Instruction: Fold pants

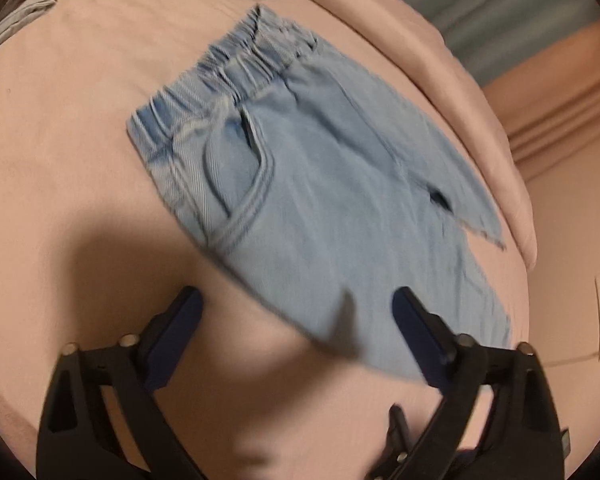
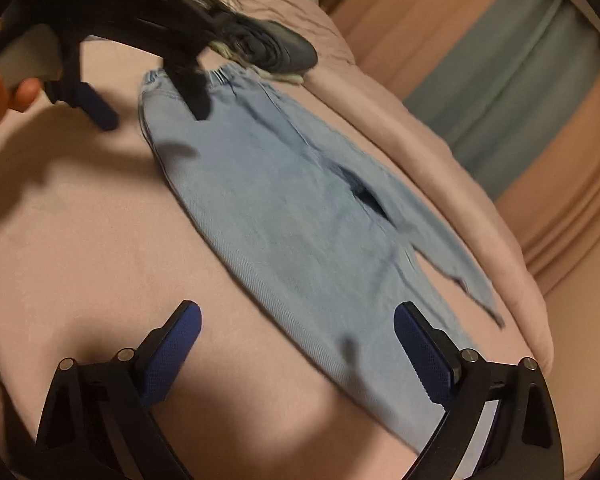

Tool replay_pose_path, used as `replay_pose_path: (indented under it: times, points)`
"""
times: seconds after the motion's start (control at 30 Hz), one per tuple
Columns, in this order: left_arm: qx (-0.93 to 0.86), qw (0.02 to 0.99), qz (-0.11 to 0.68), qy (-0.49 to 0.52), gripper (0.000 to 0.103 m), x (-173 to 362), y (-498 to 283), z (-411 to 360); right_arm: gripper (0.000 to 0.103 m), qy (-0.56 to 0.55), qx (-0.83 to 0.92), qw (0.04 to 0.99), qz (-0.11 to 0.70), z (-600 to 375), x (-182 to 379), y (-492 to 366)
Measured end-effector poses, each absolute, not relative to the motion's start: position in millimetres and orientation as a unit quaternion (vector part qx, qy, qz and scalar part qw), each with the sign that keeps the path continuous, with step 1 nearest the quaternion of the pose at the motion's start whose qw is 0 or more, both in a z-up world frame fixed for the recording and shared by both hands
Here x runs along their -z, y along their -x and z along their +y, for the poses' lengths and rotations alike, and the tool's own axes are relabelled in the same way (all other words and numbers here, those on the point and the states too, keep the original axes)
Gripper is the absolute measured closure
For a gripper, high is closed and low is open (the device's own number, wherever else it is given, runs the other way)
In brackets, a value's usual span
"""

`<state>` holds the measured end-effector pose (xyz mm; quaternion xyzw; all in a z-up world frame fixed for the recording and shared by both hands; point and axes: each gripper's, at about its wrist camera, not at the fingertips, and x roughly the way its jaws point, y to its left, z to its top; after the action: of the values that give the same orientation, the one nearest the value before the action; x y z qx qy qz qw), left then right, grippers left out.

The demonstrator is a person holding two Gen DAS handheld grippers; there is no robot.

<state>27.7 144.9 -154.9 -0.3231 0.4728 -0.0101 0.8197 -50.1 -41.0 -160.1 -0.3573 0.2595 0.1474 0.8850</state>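
Light-blue denim pants [image 1: 320, 184] on pink bedsheet [image 1: 80, 160]: soft, limp, light; pinch near hem edge. Left gripper [image 1: 296, 304] and right gripper [image 2: 298, 318] both wide open, holding nothing.

Light blue denim pants [image 1: 320, 208] on a seemingly pink sheet [image 1: 80, 140].

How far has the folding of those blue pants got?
Done: the light blue pants lie flat on the pink bed cover, apparently already doubled leg over leg. In hand: nothing yet; the left tongs and right tongs hang open over the near side edge, gripping no cloth. Left: taking hold and folding the pants along their length into a compact stack.
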Motion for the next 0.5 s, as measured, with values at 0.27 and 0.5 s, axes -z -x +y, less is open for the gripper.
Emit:
replay_pose_path:
  times: [0.27, 0.5]
  points:
    - [-0.010, 0.810, 0.462, 0.361, 0.073, 160.1, -41.7, 159.8, 0.066, 0.333, -0.175, 0.882, 0.283, -28.9, 159.4, 24.4]
    - [0.008, 0.827, 0.458, 0.325, 0.086, 156.0, -34.6, 159.5, 0.093, 0.330, -0.198, 0.877, 0.289, -21.6, 165.4, 32.6]
